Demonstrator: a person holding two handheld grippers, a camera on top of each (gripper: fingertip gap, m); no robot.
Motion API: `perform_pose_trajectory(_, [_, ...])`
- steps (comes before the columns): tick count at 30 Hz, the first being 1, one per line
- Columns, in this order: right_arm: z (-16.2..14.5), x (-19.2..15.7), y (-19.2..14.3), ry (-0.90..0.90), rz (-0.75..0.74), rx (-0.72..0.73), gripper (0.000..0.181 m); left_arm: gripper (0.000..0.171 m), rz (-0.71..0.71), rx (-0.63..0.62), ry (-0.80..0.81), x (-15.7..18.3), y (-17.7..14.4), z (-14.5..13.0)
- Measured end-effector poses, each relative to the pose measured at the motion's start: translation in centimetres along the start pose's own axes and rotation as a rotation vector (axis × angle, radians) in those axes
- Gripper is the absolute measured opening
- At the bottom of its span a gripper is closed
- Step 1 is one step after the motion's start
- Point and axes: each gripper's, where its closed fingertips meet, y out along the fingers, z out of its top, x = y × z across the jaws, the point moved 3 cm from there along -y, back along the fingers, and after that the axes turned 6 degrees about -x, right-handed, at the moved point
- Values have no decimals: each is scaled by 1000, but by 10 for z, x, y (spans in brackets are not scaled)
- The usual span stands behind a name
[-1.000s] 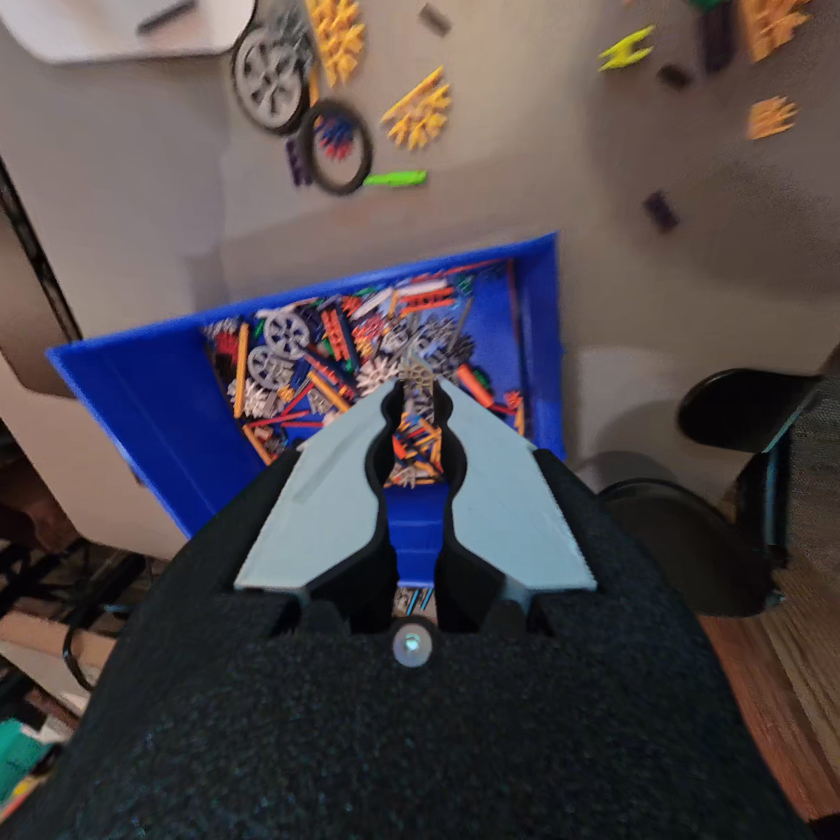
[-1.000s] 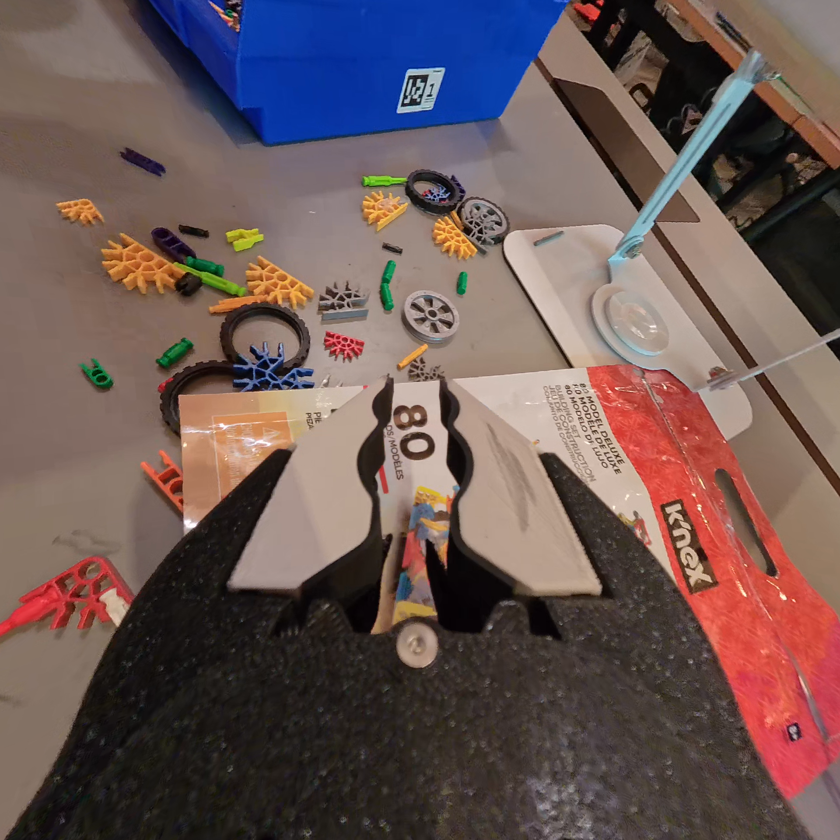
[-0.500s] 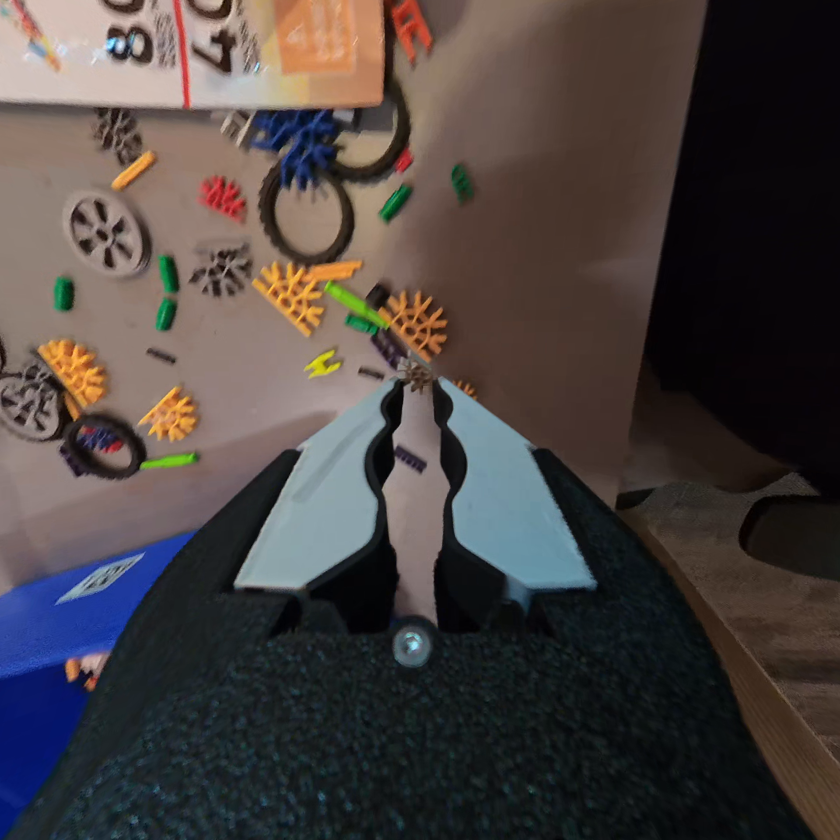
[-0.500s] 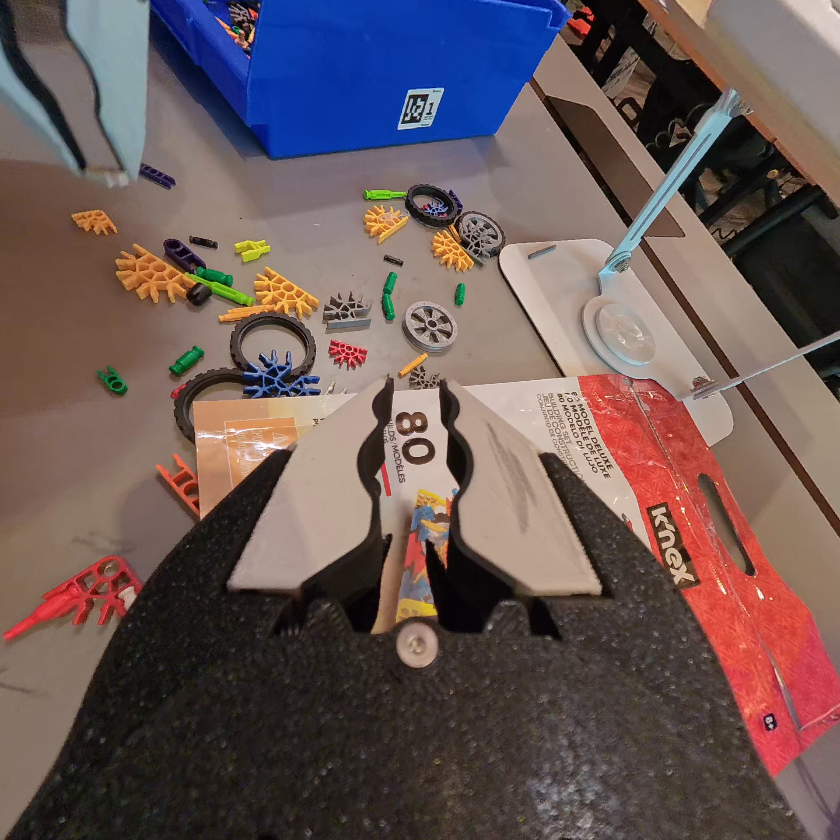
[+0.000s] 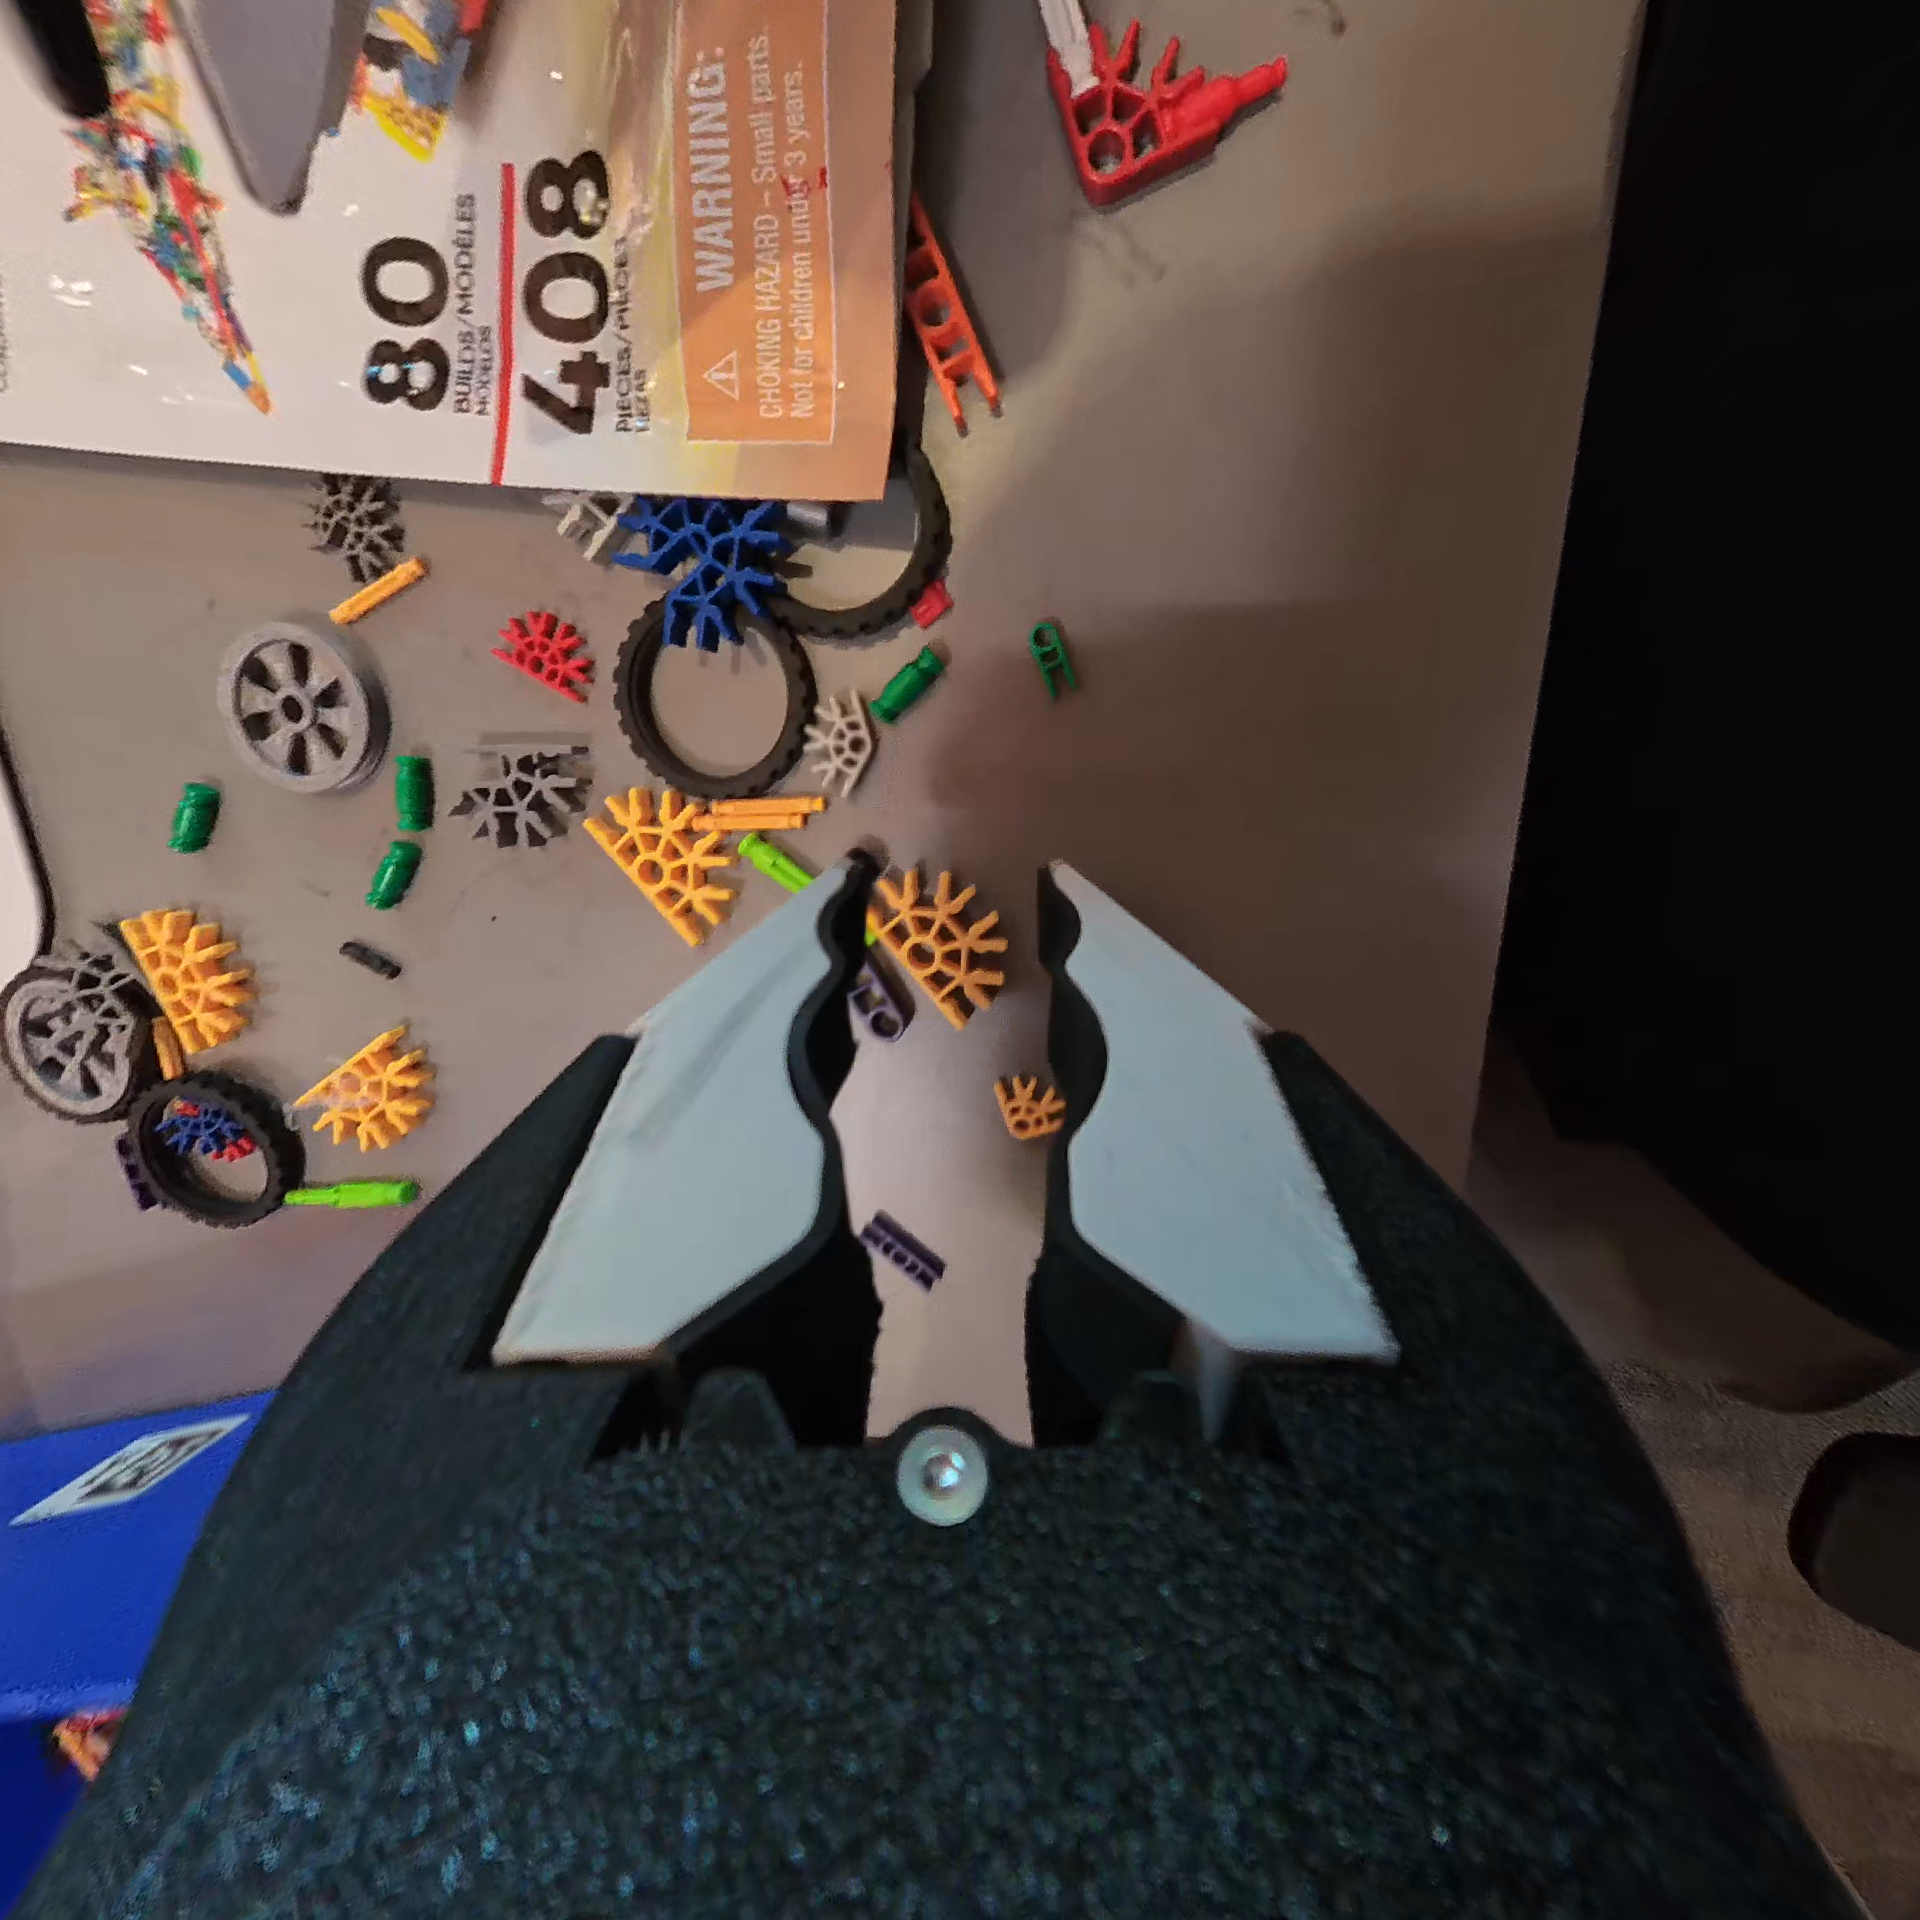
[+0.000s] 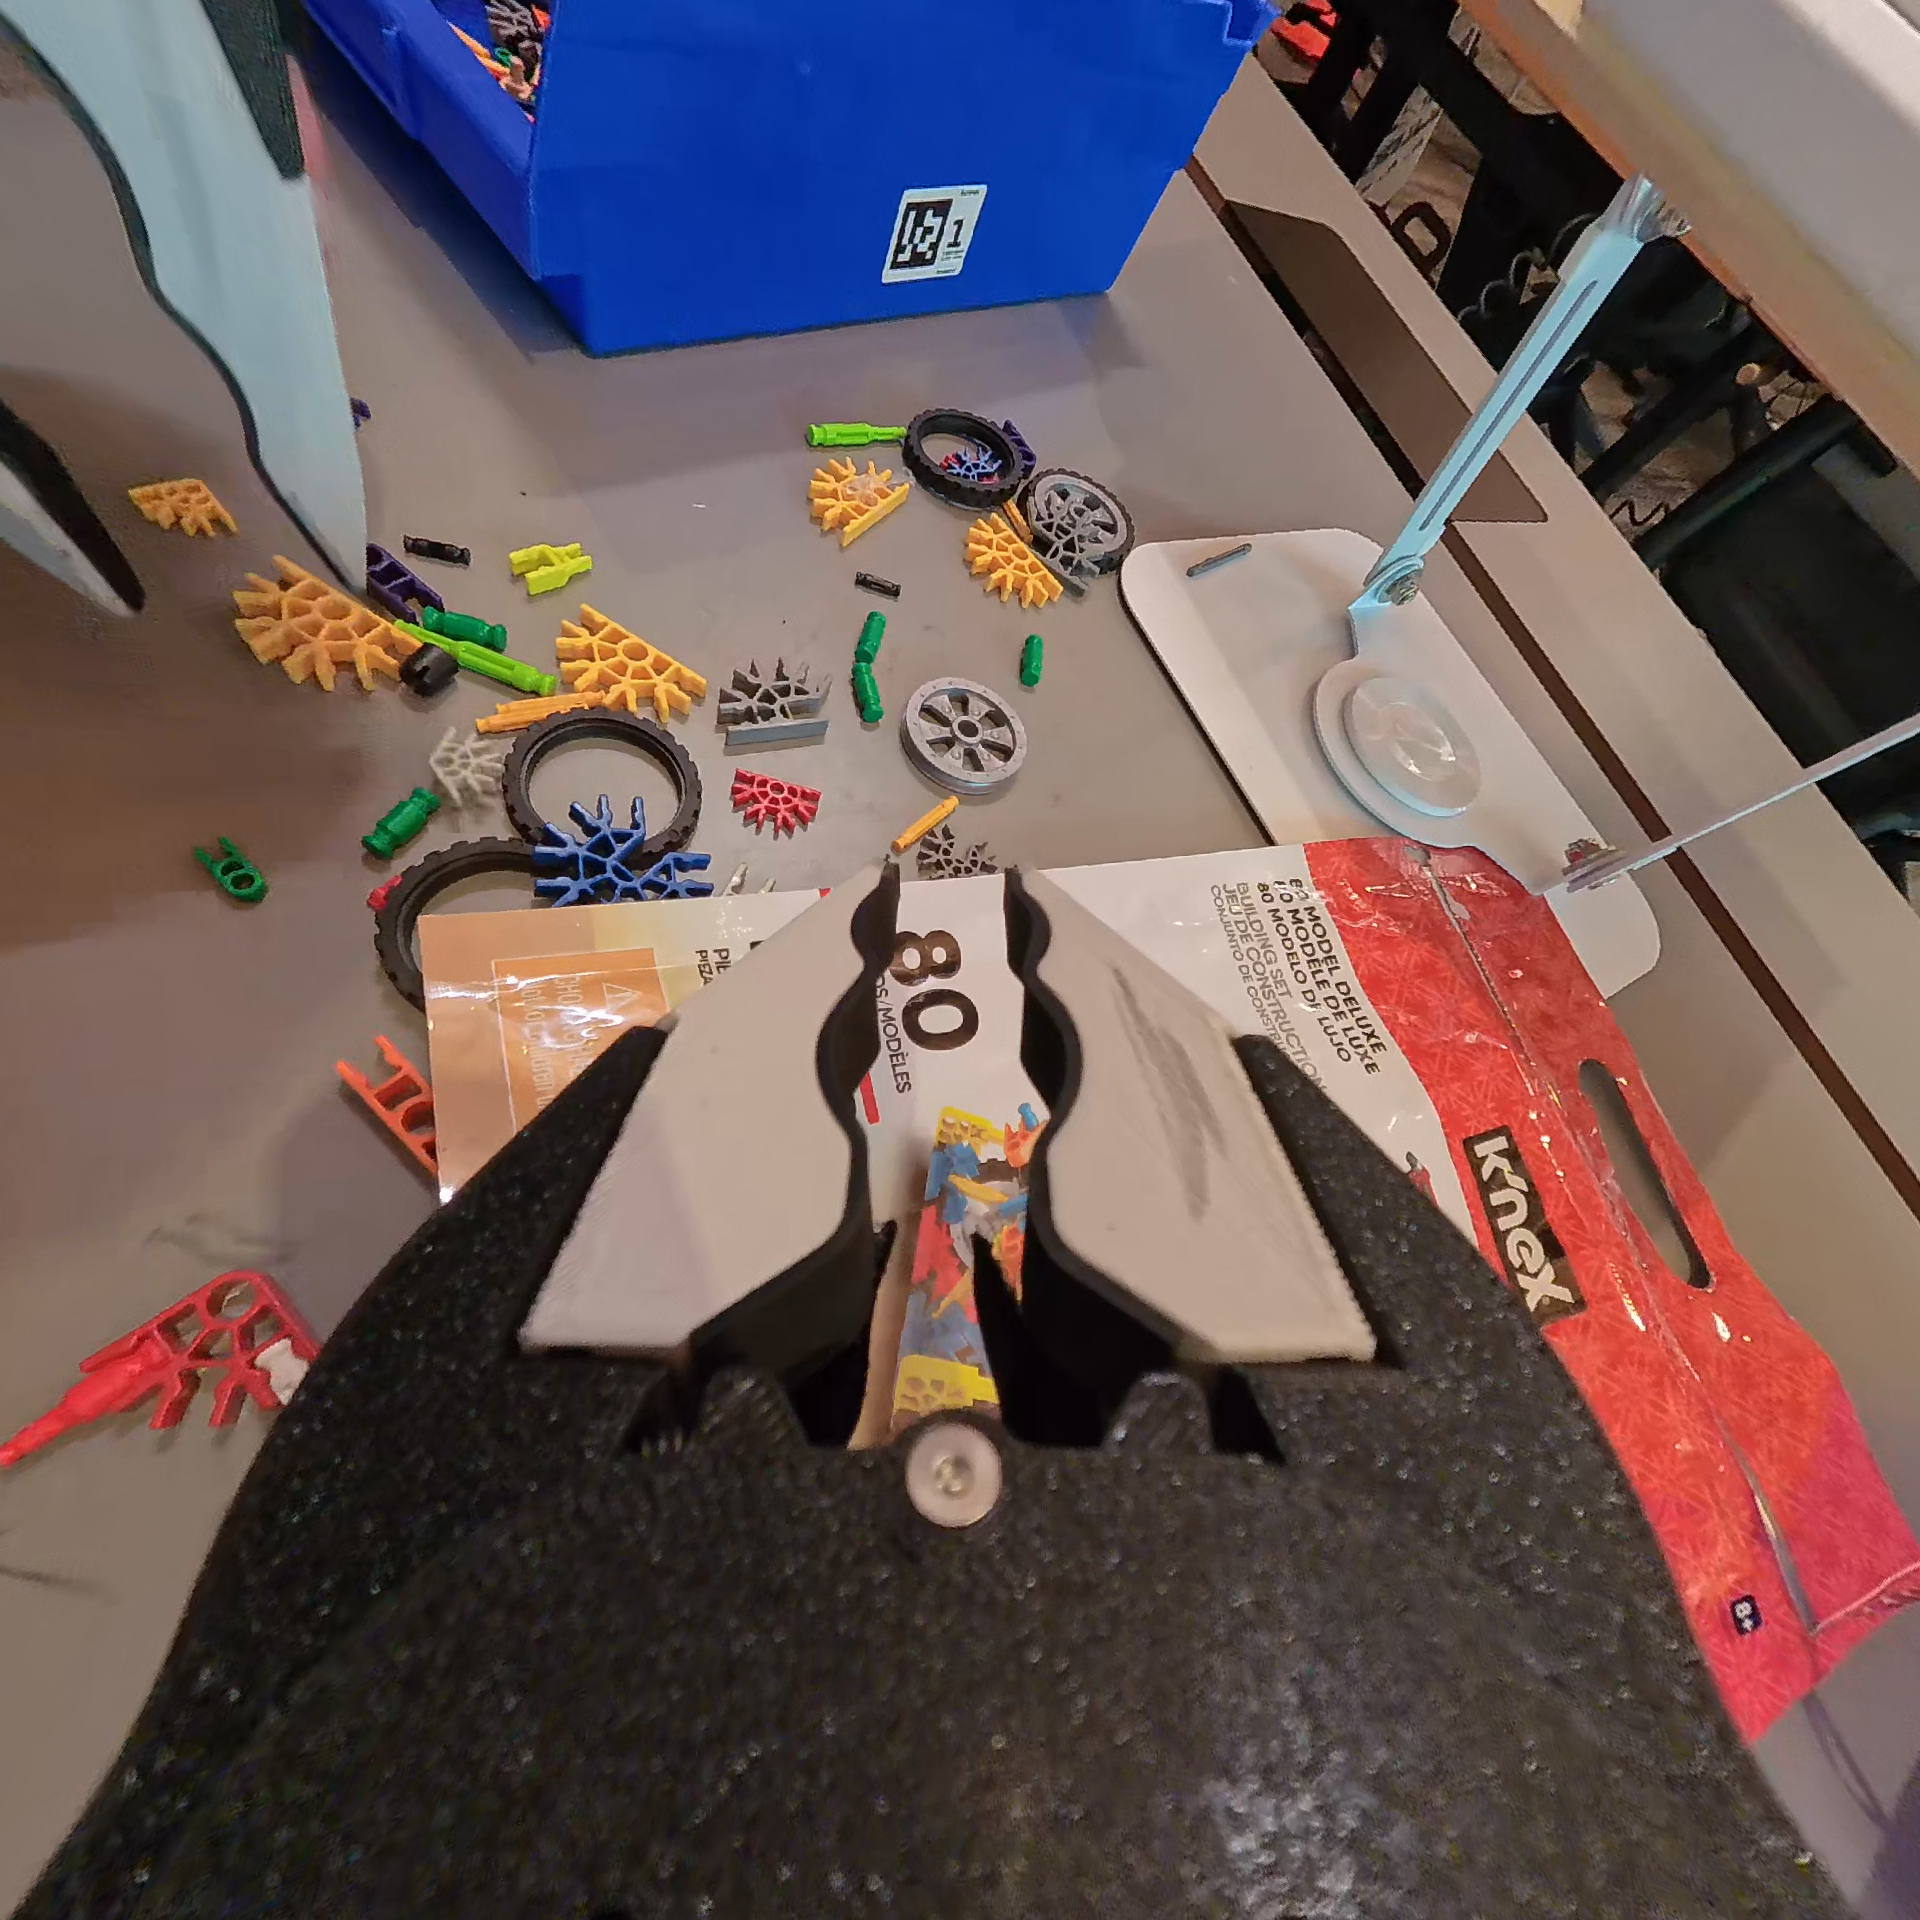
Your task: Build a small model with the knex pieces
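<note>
the left gripper (image 5: 951,883) hangs over the grey table (image 5: 1299,623), on the side of the printed bag (image 5: 312,343) where the loose parts lie. its jaws stand wide apart and hold nothing. a big orange fan connector (image 5: 940,951) lies flat on the table between the tips, nearer the left finger; whether that finger touches it cannot be told. a small orange connector (image 5: 1029,1107) and a purple rod (image 5: 902,1252) lie farther back in the gap.

the right gripper (image 6: 951,894) hovers over the printed bag itself. its jaws stand a narrow way apart with nothing between them, only the bag's print showing below.

counted in the right wrist view, beyond the bag's far edge:
- four big orange fan connectors and the one small one
- three loose black tyres (image 6: 603,774), one partly under the bag
- two grey wheels (image 6: 964,736)
- one blue snowflake connector (image 6: 613,857)

a blue bin (image 6: 831,156) stands farther off past these. a red lattice piece (image 6: 197,1351) lies apart off the bag's near corner.
</note>
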Motion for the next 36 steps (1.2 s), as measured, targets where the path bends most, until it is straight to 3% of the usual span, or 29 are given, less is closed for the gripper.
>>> perform_pose_trajectory(6, [1, 0, -1, -2, 0, 7, 19, 30, 105, -1, -87, -24, -43, -27])
perform_pose_trajectory(12, [1, 0, -1, -2, 0, 3, 19, 26, 254, -47, -181, -59, -97, -69])
perform_pose_trajectory(16, [-1, 0, 1, 0, 2, -4, 19, 27, 301, -116, -254, -84, -111, -107])
perform_pose_trajectory(22, [-6, 0, 6, 9, 11, -22, 19, 26, 321, -182, -359, -123, -120, -161])
perform_pose_trajectory(27, [-11, -1, 11, 13, 22, -44, 19, 27, 200, -304, -379, -133, -104, -204])
perform_pose_trajectory(36, [-15, -2, 16, 9, 35, -58, 19, 22, 14, -369, -318, -130, -57, -219])
